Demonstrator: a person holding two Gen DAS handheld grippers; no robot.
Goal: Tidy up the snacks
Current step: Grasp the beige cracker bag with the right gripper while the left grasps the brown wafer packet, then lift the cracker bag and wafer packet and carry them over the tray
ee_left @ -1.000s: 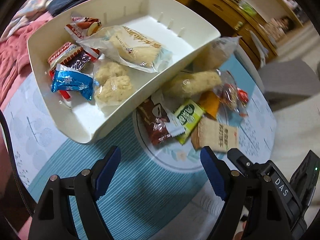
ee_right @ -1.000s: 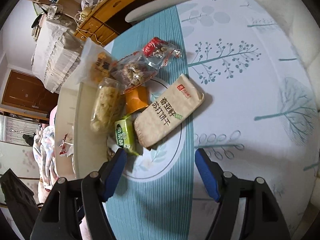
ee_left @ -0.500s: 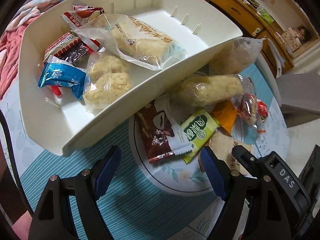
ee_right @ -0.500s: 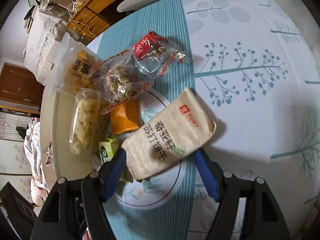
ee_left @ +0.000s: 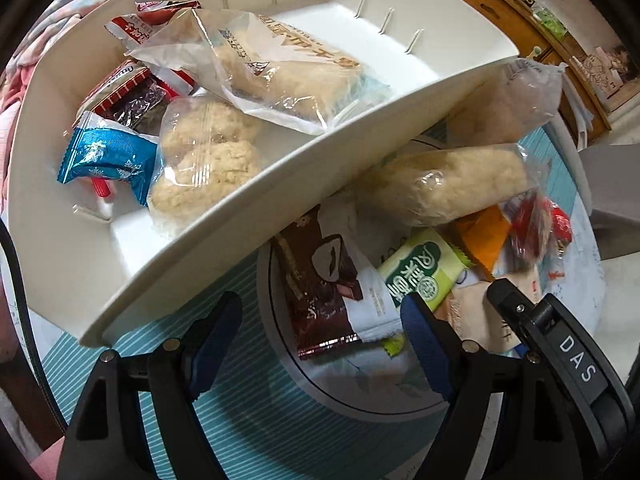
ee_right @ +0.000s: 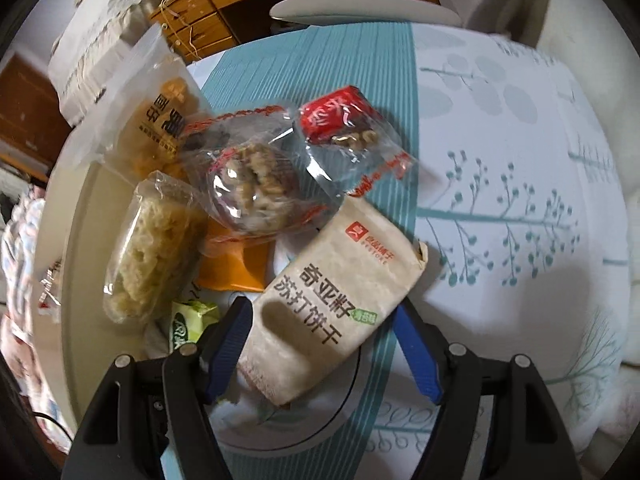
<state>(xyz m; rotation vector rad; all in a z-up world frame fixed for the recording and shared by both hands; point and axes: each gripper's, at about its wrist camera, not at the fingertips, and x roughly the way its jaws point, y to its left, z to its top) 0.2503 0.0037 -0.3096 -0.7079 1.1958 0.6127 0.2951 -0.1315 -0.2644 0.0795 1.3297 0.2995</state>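
My left tongs (ee_left: 320,328) stand open above the brown chocolate packet (ee_left: 328,292), which lies between the blue pads without contact, beside the green packet (ee_left: 420,272). My right tongs (ee_right: 324,344) also stand open, straddling the near end of the beige cracker packet (ee_right: 332,304); the pads do not press it. Both packets lie in the loose snack pile on the tabletop (ee_right: 520,160). The white tray (ee_left: 224,248) just beside the pile holds several sorted snacks, including a blue wrapper (ee_left: 108,160).
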